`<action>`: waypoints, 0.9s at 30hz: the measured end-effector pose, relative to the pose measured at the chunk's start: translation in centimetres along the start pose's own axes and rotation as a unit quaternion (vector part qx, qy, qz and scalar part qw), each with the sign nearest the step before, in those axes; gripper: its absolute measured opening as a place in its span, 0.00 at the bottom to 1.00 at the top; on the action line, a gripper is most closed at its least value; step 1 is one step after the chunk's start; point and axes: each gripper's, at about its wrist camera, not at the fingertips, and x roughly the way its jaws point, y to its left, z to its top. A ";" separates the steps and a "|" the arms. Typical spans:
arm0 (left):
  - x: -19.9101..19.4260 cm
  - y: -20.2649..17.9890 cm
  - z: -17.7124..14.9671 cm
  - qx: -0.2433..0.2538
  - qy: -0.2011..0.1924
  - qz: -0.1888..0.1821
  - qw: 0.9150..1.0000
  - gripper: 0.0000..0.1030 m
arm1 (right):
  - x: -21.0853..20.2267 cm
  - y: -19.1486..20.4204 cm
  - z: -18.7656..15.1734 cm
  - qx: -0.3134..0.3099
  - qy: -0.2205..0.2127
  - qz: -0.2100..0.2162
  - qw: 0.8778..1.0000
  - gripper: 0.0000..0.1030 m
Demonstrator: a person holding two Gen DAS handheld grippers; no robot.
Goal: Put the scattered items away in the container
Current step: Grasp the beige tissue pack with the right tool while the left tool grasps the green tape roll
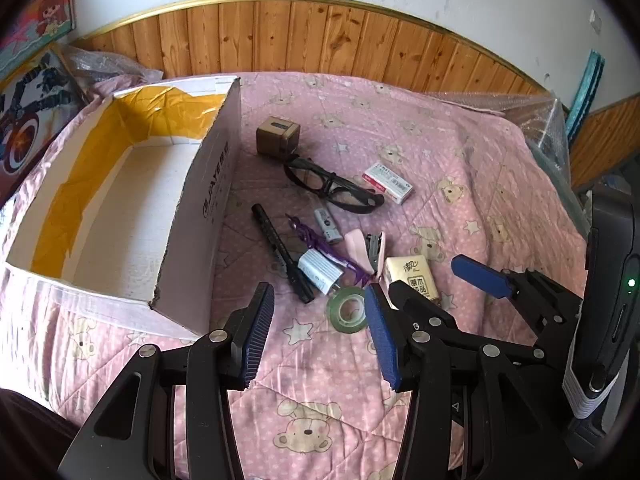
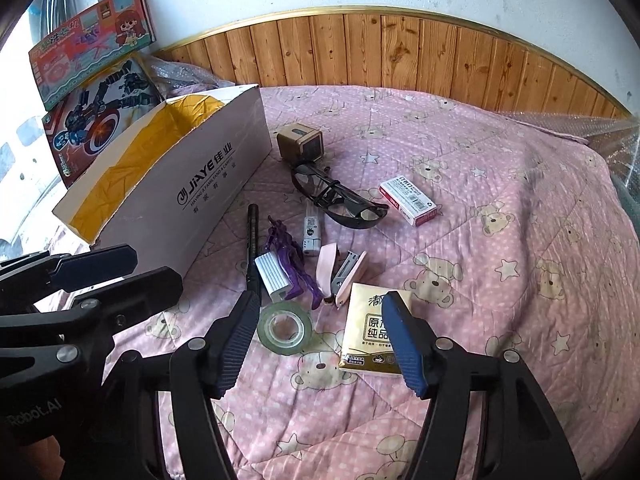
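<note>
An open white cardboard box (image 1: 120, 208) (image 2: 192, 184) lies empty at the left on the pink quilt. To its right are scattered a brown cube (image 1: 278, 136), black glasses (image 1: 332, 186), a red-white small box (image 1: 388, 182), a black pen (image 1: 282, 254), a purple toy (image 2: 290, 256), a pink stapler (image 2: 344, 276), a tape roll (image 2: 285, 327) and a tissue pack (image 2: 370, 324). My left gripper (image 1: 318, 312) hangs open just short of the tape roll (image 1: 347, 309), holding nothing. My right gripper (image 2: 320, 316) is open above the tape roll and the tissue pack.
Wood panelling (image 1: 304, 36) backs the bed. Toy boxes (image 2: 92, 40) lean against the wall behind the cardboard box. Bubble wrap (image 1: 532, 120) lies at the quilt's far right. Bare quilt (image 2: 500, 280) stretches to the right of the items.
</note>
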 end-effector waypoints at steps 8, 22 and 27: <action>2.1 -0.4 0.0 -0.002 0.018 -0.014 1.000 0.49 | 1.5 -1.3 -0.4 0.019 0.022 0.005 1.000 0.63; 7.0 -1.1 -0.7 0.005 0.066 -0.038 0.997 0.49 | 4.8 -5.8 -2.5 0.048 0.083 -0.003 0.995 0.62; 9.1 -1.7 -1.2 0.005 0.085 -0.047 0.995 0.49 | 6.0 -5.9 -3.1 0.035 0.096 0.004 0.995 0.60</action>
